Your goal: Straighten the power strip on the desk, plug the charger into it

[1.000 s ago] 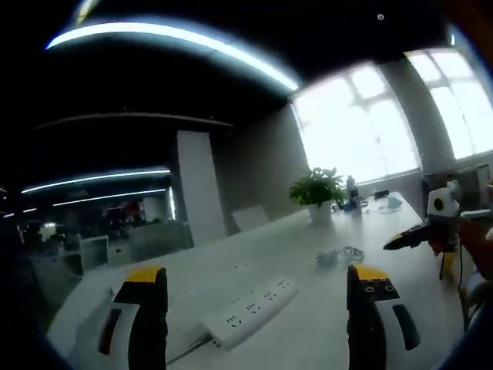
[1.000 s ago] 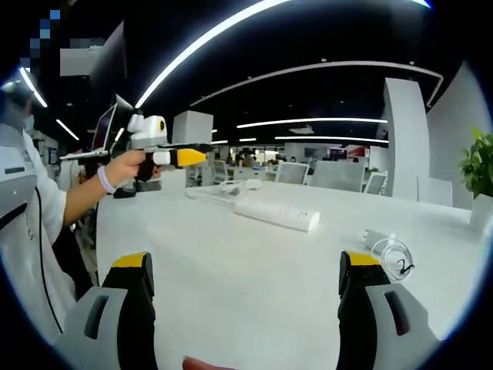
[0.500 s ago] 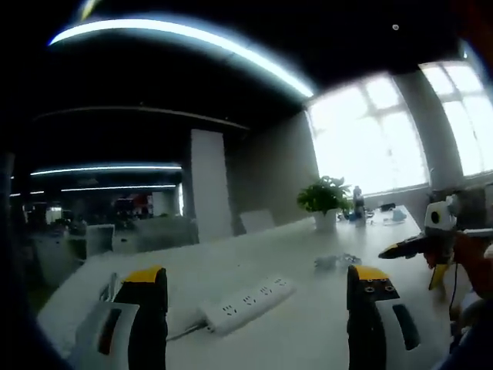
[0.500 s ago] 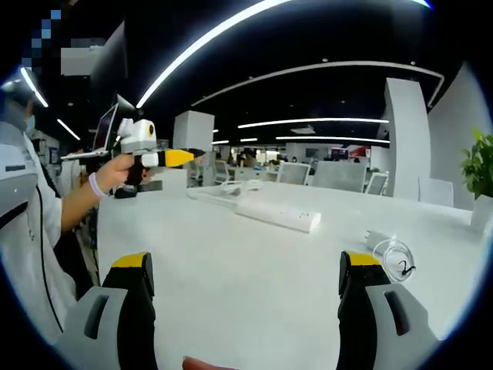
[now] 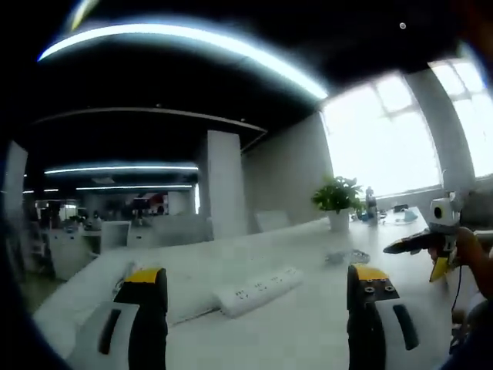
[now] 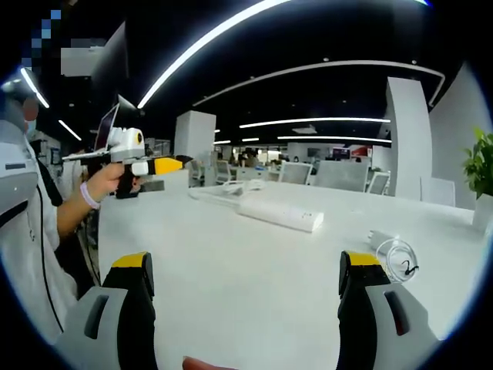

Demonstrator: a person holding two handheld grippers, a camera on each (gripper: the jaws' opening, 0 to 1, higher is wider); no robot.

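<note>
- The left gripper [image 6: 166, 164] is seen lower and further to the left in the right gripper view than half a second ago; in its own view the scene has swung, so that camera has turned.
- The power strip [image 5: 259, 280] is found lying on the white desk [image 5: 308, 339], between and beyond the left gripper's [image 5: 262, 287] two yellow-tipped jaws, which are held wide apart with nothing between them.
- In the right gripper view the power strip [image 6: 280, 216] is seen further up the desk [image 6: 231, 285], slanted, with its cord trailing off behind it.
- The right gripper [image 6: 246, 271] is held above the desk, jaws spread wide and empty.
- The charger [image 6: 379, 240], with a coiled cable [image 6: 397, 258] beside it, is seen on the desk just above the right-hand jaw, well apart from the power strip.
- The right gripper [image 5: 412, 243] is caught at the right edge of the left gripper view, held in a hand.
- A potted plant [image 5: 339, 202] is seen at the far end of the desk, by the bright windows.
</note>
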